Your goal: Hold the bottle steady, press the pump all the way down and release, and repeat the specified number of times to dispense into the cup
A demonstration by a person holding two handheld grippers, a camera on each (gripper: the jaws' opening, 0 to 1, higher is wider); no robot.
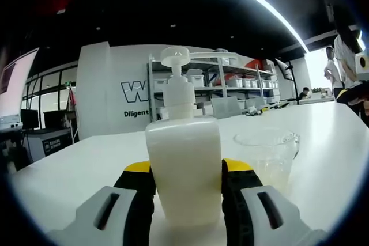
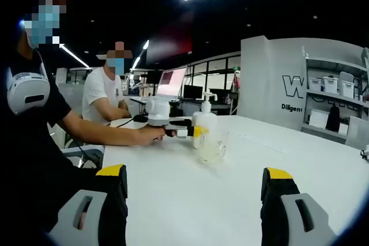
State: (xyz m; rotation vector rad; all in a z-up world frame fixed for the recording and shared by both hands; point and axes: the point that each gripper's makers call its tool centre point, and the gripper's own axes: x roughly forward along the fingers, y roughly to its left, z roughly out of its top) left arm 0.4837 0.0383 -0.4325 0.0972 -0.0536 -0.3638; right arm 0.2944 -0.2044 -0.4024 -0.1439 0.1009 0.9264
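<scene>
1. Two grippers, one bottle. The left gripper (image 1: 185, 200) has its jaws closed on the lower body of the bottle (image 1: 183, 168), one jaw per side, touching; the bottle stands upright on the white table (image 1: 75, 165).
2. In the right gripper view the same bottle (image 2: 204, 124) sits mid-table, well apart from the right gripper (image 2: 196, 200), whose jaws stand wide w/ nothing between them.
3. The pump (image 1: 174, 57) is at the top of the bottle; its nozzle points twd. the cup side. The head looks raised, i.e. not yet pressed (judgement).
4. The cup (image 1: 267, 155), clear plastic, stands just beside the bottle on the nozzle side; a little pale liquid seems to lie in its base.
5. Key relation: the bottle's long axis is vertical, and it lies straight ahead of the right gripper, far across the table. The left is occupied w/ the hold, so the free right gripper is the one likely to travel fwd., rise above the pump and press down along that axis.
6. A person (image 2: 104, 99) sits at the far side.
</scene>
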